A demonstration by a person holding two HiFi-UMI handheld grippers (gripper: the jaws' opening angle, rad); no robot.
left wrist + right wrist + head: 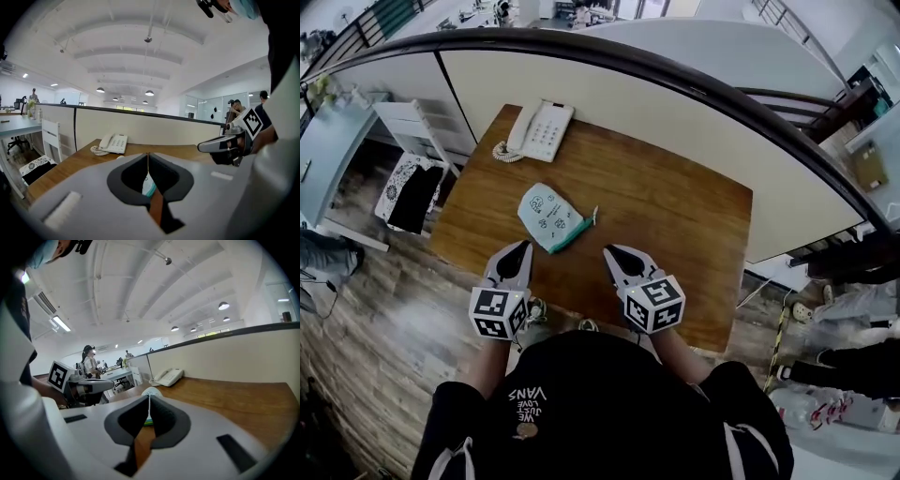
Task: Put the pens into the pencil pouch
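Pencil pouch (pixel 546 216): flat on counter (pixel 675 216), ahead and between both sets of fingers, long axis diagonal, nearer left gripper (pixel 522 247); left and right gripper (pixel 609 250) fingers clenched, empty

I take my bearings from the wooden surface (pixel 675 216). Along its far edge runs a cream partition (pixel 628 94) with a dark top rail. Left of the surface stands a white chair (pixel 417 129), and below the surface lies a wood-plank floor (pixel 384 337). High above the surface, a white ribbed ceiling (pixel 140 51) carries round lamps (pixel 149 93).
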